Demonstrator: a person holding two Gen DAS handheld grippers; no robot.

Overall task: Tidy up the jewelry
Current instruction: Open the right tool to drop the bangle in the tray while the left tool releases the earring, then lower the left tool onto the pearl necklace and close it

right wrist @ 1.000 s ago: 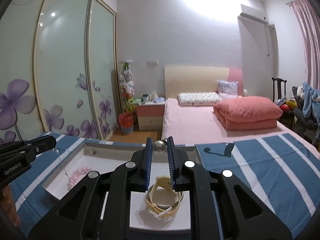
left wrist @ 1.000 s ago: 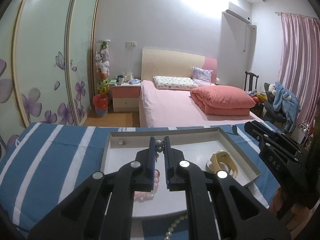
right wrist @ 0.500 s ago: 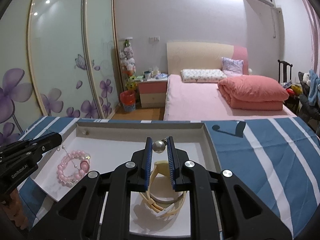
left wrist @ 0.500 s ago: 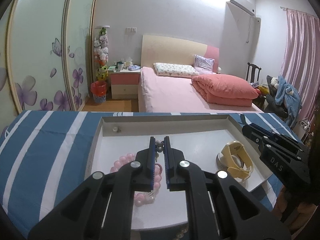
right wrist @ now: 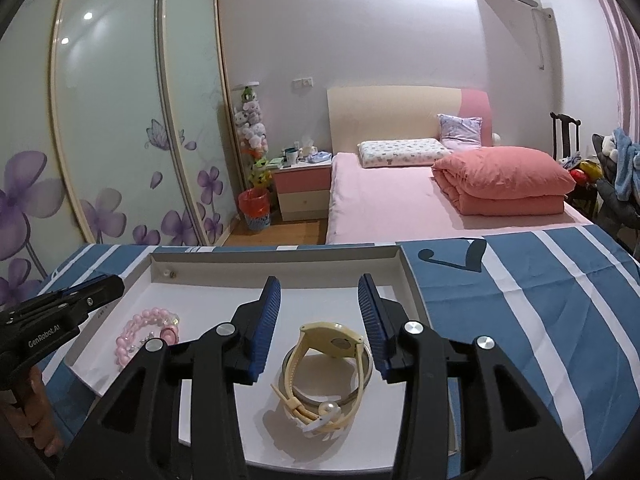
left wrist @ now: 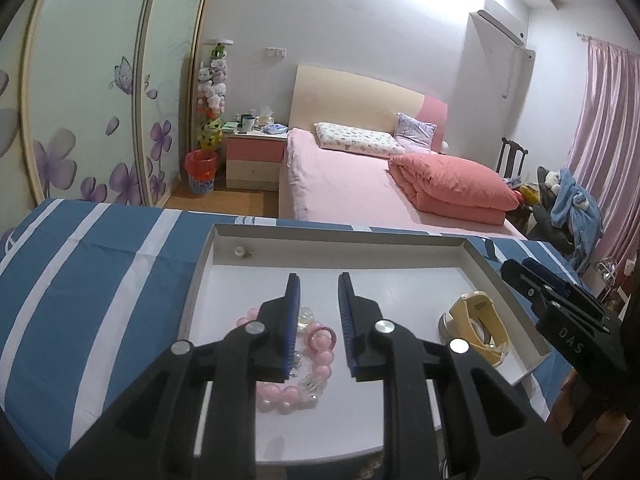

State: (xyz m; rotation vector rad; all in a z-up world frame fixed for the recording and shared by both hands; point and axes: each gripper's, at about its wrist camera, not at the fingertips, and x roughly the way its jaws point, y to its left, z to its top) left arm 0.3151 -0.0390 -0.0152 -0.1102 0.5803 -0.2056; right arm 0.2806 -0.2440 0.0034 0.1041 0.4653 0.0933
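A white tray (left wrist: 340, 244) with grey walls lies on a blue striped cloth. My left gripper (left wrist: 318, 296) hangs low over its left half. Its jaws are opening with nothing pressed between them, and a pink bead bracelet (left wrist: 316, 344) lies below. My right gripper (right wrist: 320, 300) hangs over the right half of the tray (right wrist: 280, 268). Its jaws are also opening and hold nothing. Under it lies a cream watch (right wrist: 332, 340) on a metal bangle, with a loose pearl (right wrist: 329, 410) on the strap. The bracelet (right wrist: 148, 332) and left gripper (right wrist: 60, 312) show at left.
A small pearl stud (left wrist: 240, 251) sits in the tray's far left corner. The blue striped cloth (right wrist: 520, 300) spreads on both sides of the tray. Beyond the table stand a pink bed (right wrist: 400, 204) and sliding wardrobe doors (right wrist: 120, 140). A hand (right wrist: 32, 420) holds the left gripper.
Both grippers have sunk toward the tray and opened. The pearl that the right fingertips pinched now lies on the watch strap. The small bead at the left fingertips is gone from between them.
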